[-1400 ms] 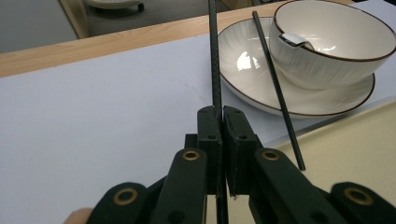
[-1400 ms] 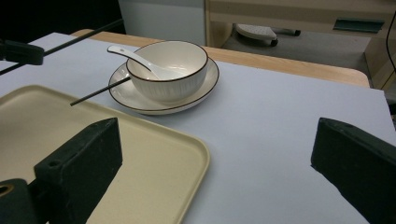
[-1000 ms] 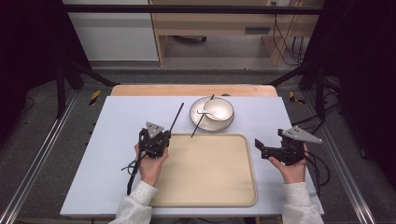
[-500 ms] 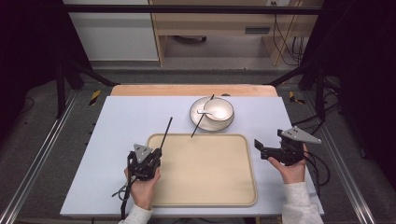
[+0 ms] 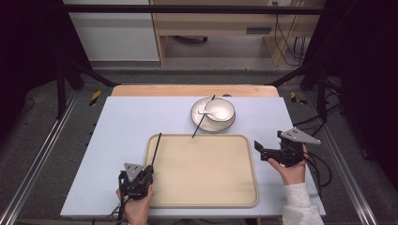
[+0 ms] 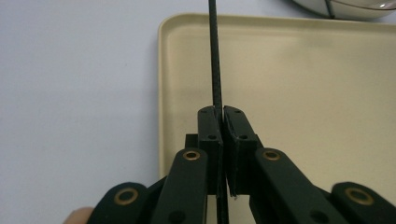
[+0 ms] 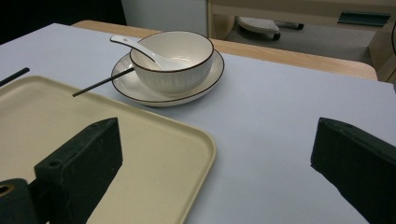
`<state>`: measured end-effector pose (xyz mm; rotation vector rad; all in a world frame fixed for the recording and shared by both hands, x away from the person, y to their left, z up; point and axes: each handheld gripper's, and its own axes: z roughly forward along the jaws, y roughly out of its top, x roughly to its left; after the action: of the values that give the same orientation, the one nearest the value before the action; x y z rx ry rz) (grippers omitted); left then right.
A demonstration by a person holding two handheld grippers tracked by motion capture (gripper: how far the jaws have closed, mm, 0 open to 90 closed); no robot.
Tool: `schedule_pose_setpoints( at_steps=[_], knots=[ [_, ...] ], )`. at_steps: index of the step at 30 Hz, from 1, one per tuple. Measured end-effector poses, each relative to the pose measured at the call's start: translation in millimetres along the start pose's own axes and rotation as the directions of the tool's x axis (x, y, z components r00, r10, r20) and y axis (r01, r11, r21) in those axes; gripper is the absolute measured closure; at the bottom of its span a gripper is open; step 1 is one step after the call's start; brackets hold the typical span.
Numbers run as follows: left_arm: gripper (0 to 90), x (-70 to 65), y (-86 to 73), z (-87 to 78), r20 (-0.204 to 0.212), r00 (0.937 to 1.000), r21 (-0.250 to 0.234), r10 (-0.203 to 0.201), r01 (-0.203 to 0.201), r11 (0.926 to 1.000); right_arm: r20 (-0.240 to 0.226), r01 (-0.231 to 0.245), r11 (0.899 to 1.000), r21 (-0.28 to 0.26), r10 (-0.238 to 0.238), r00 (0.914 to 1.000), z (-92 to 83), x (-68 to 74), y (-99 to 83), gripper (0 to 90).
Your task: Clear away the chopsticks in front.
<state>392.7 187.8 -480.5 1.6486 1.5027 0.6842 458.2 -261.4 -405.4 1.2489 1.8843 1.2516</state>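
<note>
the left gripper (image 5: 149, 169) pinches a black chopstick (image 5: 155, 149) between its pressed-together jaws at the near left corner of the beige tray (image 5: 234, 197), the stick running along the tray's left rim. the right gripper (image 5: 261, 149) hangs just off the tray's right edge with jaws spread wide and nothing between them. beyond the tray's far edge, a second chopstick (image 5: 202, 119) leans on the saucer (image 5: 197, 123) under the bowl (image 5: 220, 112).

Tray (image 5: 202, 197): plain pale beige. Chopstick (image 6: 215, 56) over its left rim: black. Bowl (image 7: 173, 63) and saucer (image 7: 205, 79) beyond the tray: white, thin dark rim lines, faint vertical ribbing on the bowl. Spoon (image 7: 135, 46): white. Table cover (image 5: 122, 126): pale lavender-grey.
</note>
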Motion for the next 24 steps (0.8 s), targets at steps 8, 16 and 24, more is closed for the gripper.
schedule_pose_setpoints(
  at_steps=[8,16,24],
  knots=[
    [85.6,0.9,-2.4,4.1,-0.027,0.9996,0.045,0.001,0.000,0.9990,0.001,0.003,1.000,0.004,-0.003,1.0000,0.6,0.0,-0.4,2.5],
    [84.9,0.6,0.2,8.0,-0.028,0.9996,0.078,0.004,-0.002,0.9970,-0.001,0.003,1.000,0.006,-0.003,1.0000,0.9,0.4,-0.6,2.5],
    [75.4,2.5,12.4,5.5,0.011,0.9998,0.045,0.016,-0.016,0.9989,0.000,0.003,1.000,0.003,-0.003,1.0000,0.1,-0.2,-0.3,2.5]
  ],
)
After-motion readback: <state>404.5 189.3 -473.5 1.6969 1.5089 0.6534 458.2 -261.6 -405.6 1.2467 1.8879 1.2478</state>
